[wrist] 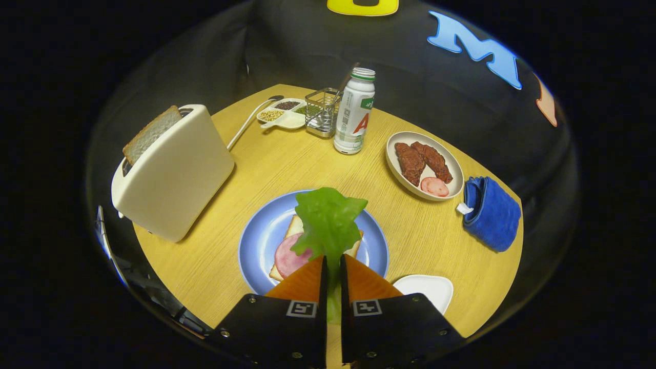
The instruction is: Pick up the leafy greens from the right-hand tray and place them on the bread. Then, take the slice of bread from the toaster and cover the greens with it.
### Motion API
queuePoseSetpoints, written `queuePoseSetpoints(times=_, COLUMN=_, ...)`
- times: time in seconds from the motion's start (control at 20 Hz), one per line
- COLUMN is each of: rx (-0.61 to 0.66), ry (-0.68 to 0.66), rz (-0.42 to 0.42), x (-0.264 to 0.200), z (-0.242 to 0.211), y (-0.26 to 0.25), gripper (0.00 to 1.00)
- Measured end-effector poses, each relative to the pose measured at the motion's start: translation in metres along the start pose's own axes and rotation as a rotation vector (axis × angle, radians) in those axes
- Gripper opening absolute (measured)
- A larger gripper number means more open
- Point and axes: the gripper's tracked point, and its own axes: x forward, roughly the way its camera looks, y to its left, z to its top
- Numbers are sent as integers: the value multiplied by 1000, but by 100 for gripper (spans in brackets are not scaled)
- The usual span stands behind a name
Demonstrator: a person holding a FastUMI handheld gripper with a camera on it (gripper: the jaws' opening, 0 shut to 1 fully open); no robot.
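Note:
My gripper (pixel 333 262) is shut on the leafy greens (pixel 328 223), a bright green leaf that stands up from between the two orange fingers (pixel 302 282). The leaf hangs over a slice of bread (pixel 294 228) topped with a pink ham round (pixel 288 258), lying on the blue plate (pixel 256 246) just ahead of the fingers. To the left of the plate stands the white toaster (pixel 171 171), with a slice of bread (pixel 149 134) sticking out of its slot. A small white tray (pixel 428 289) lies right of the fingers, with nothing on it.
Beyond the plate stands a white bottle (pixel 354 113) with a green cap, a wire basket (pixel 323 111) and a divided dish of beans (pixel 283 113) with a spoon. A plate of sausages (pixel 424 165) and a blue cloth (pixel 491 212) lie to the right, near the round table's edge (pixel 512 241).

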Motion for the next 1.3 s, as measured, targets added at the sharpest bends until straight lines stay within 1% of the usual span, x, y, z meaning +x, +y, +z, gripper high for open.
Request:
queuePoseSetpoints(times=0.3, rx=-12, ry=6, rz=4, x=3, z=0, y=7, gripper=12)
queuePoseSetpoints(times=0.35, rx=-7, ry=8, rz=15, x=3, z=0, y=11, gripper=16)
queuePoseSetpoints(times=0.45, rx=-13, ry=14, rz=8, x=4, z=-3, y=9, gripper=23)
queuePoseSetpoints(times=0.55, rx=-23, ry=2, rz=5, x=2, z=0, y=9, gripper=34)
queuePoseSetpoints(times=0.6, rx=-22, ry=-11, rz=13, x=0, z=2, y=10, gripper=35)
queuePoseSetpoints(times=0.65, rx=-20, ry=-27, rz=21, x=-4, z=4, y=12, gripper=43)
queuePoseSetpoints(times=0.7, rx=-16, ry=-46, rz=34, x=-7, z=8, y=16, gripper=58)
queuePoseSetpoints(times=0.8, rx=2, ry=-99, rz=52, x=-17, z=15, y=22, gripper=58)
queuePoseSetpoints(times=1.05, rx=51, ry=-264, rz=58, x=-44, z=30, y=40, gripper=58)
queuePoseSetpoints(times=1.2, rx=50, ry=-435, rz=8, x=-64, z=42, y=53, gripper=59)
queuePoseSetpoints(times=1.25, rx=49, ry=-469, rz=1, x=-69, z=41, y=62, gripper=59)
queuePoseSetpoints(times=1.3, rx=63, ry=-504, rz=12, x=-74, z=42, y=73, gripper=59)
